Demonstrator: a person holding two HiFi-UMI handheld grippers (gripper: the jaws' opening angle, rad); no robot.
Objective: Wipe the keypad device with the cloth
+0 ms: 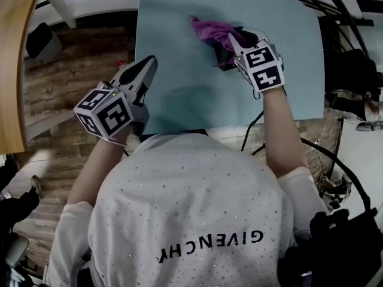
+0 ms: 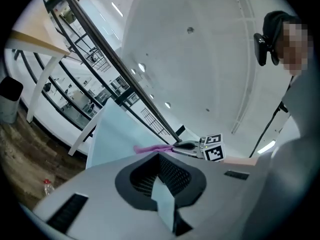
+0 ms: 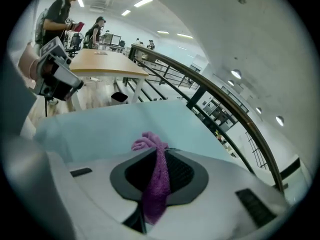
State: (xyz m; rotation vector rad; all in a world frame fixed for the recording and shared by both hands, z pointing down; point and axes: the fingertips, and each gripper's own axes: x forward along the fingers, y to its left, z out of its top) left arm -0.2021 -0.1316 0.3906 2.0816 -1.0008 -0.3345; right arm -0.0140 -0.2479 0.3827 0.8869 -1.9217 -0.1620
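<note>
A purple cloth (image 1: 212, 30) is bunched at the far middle of the light blue table (image 1: 179, 100). My right gripper (image 1: 237, 43) is shut on the cloth (image 3: 157, 176) and holds it over a dark device (image 1: 226, 55). That device is mostly hidden by cloth and gripper, and no keys show. My left gripper (image 1: 149, 63) hovers at the table's left edge, well apart from the cloth, its jaws together with nothing between them. The left gripper view shows the cloth (image 2: 152, 148) and the right gripper (image 2: 192, 146) across the table.
A wooden desk (image 1: 12, 70) curves along the left, with a black bin (image 1: 40, 40) on the wood floor beside it. A small bottle (image 2: 47, 185) stands on the floor. Cables and dark gear (image 1: 347, 88) crowd the right side. People (image 3: 55, 19) stand far off.
</note>
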